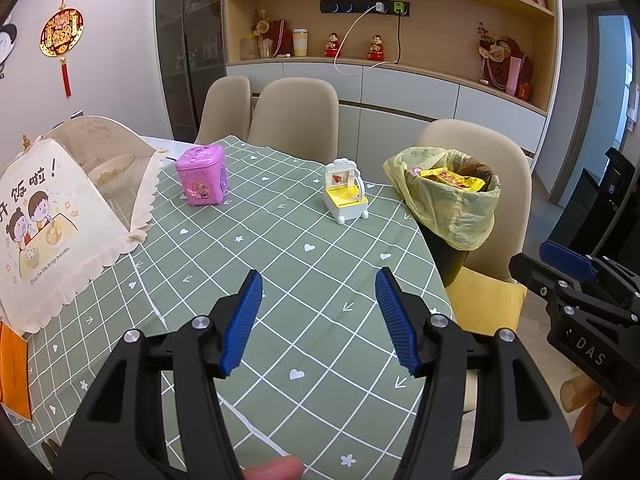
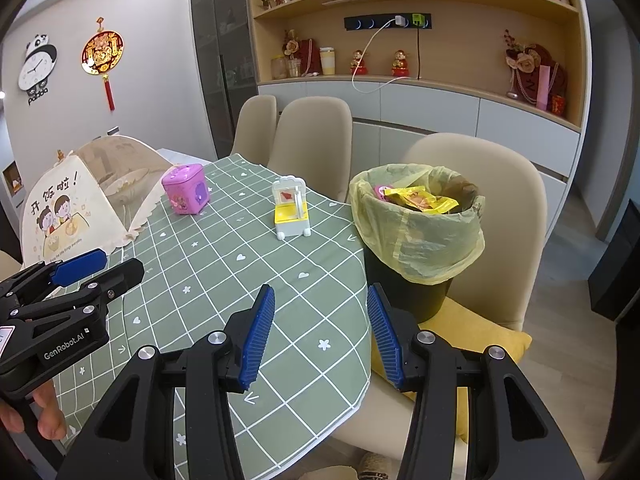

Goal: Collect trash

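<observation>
A black trash bin [image 1: 450, 256] [image 2: 404, 292] lined with a yellow bag [image 1: 460, 212] [image 2: 416, 236] stands on a chair at the table's right edge. Yellow wrappers [image 1: 452, 179] [image 2: 420, 199] lie inside it. My left gripper [image 1: 320, 280] hovers open over the green checked tablecloth [image 1: 280, 264], nothing between its blue pads. My right gripper [image 2: 320, 294] hangs open above the cloth's right edge [image 2: 360, 320], near the bin, also empty. Each gripper shows from the side in the other's view, the right gripper body [image 1: 576, 280] and the left gripper body [image 2: 76, 280].
A pink toy box [image 1: 203, 179] [image 2: 186, 194] and a white-and-yellow toy [image 1: 346, 192] [image 2: 290, 208] stand on the cloth. A mesh food cover [image 1: 68, 216] [image 2: 80, 208] sits at the left. Beige chairs [image 1: 296, 116] [image 2: 312, 140] ring the table; a yellow cushion [image 1: 484, 304] [image 2: 476, 340] lies under the bin.
</observation>
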